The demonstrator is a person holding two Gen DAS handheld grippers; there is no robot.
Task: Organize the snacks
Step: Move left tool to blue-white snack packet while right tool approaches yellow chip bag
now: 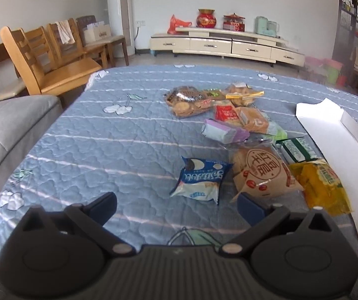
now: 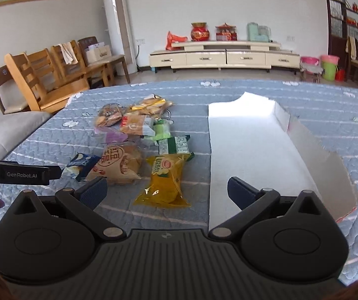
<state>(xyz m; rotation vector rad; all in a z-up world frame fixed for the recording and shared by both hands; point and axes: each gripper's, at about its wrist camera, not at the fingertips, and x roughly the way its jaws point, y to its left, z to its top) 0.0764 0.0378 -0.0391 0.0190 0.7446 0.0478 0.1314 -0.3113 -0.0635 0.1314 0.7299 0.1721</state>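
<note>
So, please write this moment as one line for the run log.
left gripper: open, empty | right gripper: open, empty | snacks: loose on quilt | white box: no snacks inside

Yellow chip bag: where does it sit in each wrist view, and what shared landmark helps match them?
Left wrist: yellow chip bag at lower right, just left of the white box.
Right wrist: yellow chip bag near centre, between the open fingers, left of the white box.
Shared landmark: the brown round-logo packet lies to its left.
</note>
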